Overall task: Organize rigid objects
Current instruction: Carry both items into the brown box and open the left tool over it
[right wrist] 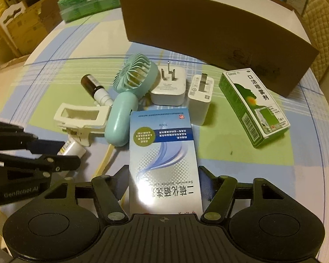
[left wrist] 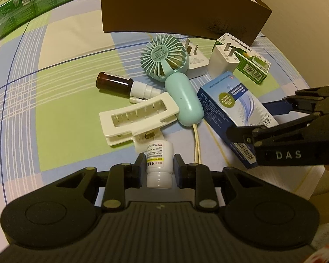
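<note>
Early stage: left gripper (left wrist: pixel 158 164) straddles the white pill bottle (left wrist: pixel 159 166) with jaws apparently not yet clamped, right gripper (right wrist: pixel 163 175) likewise flanks the blue-and-white medicine box (right wrist: pixel 164 153), while the mint handheld fan (right wrist: pixel 126 100), chargers and other items lie unsorted before the brown cardboard box (right wrist: pixel 208 35).

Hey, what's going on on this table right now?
A person is sorting clutter with two handheld grippers. The left gripper brackets a small white pill bottle; the right gripper straddles a blue medicine box. A mint fan, hair clip, two chargers and a cardboard box sit nearby.

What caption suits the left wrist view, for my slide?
Left gripper straddling a small white medicine bottle, amid clutter.
</note>
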A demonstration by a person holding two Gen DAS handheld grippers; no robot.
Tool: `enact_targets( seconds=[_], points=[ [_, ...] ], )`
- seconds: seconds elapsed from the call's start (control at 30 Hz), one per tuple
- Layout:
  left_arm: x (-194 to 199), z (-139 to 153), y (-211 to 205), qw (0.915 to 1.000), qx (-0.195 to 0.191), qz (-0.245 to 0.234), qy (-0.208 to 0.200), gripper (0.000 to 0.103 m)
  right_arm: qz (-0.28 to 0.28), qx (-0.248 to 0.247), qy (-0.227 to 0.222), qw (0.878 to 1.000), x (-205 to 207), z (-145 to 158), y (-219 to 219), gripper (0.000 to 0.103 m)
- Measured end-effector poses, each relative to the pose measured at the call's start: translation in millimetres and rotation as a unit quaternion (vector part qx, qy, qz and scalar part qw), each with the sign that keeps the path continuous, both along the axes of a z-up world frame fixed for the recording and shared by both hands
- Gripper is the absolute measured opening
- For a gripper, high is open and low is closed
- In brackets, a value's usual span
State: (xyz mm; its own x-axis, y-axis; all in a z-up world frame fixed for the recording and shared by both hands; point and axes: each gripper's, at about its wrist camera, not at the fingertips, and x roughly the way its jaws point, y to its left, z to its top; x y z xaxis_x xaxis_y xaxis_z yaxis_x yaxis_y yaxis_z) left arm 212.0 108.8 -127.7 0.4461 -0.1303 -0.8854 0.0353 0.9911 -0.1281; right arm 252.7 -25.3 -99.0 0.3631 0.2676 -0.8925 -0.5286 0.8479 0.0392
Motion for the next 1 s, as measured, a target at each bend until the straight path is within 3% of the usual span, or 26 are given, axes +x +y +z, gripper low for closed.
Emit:
enact_targets(
  seconds=[0.4,0.73,1.0],
  points=[
    [-1.2,11.6,-10.8,0.9998,0.000,-0.015,-0.009,0.022,-0.004,0.027,0.005,1.000,-8.6,19.8,-21.8,0.061],
    [9.4,54.8,-19.9,0.9979,-0.008,-0.024,-0.059,0.022,-0.020,0.060,-0.015,0.998,-9.5,56.0,-32.0,0.061],
    [39.0,93.5,-23.9,0.9938,-0.007,-0.021,-0.109,0.022,-0.040,0.088,-0.048,0.994,15.4,88.6,-43.1,0.061]
  ],
)
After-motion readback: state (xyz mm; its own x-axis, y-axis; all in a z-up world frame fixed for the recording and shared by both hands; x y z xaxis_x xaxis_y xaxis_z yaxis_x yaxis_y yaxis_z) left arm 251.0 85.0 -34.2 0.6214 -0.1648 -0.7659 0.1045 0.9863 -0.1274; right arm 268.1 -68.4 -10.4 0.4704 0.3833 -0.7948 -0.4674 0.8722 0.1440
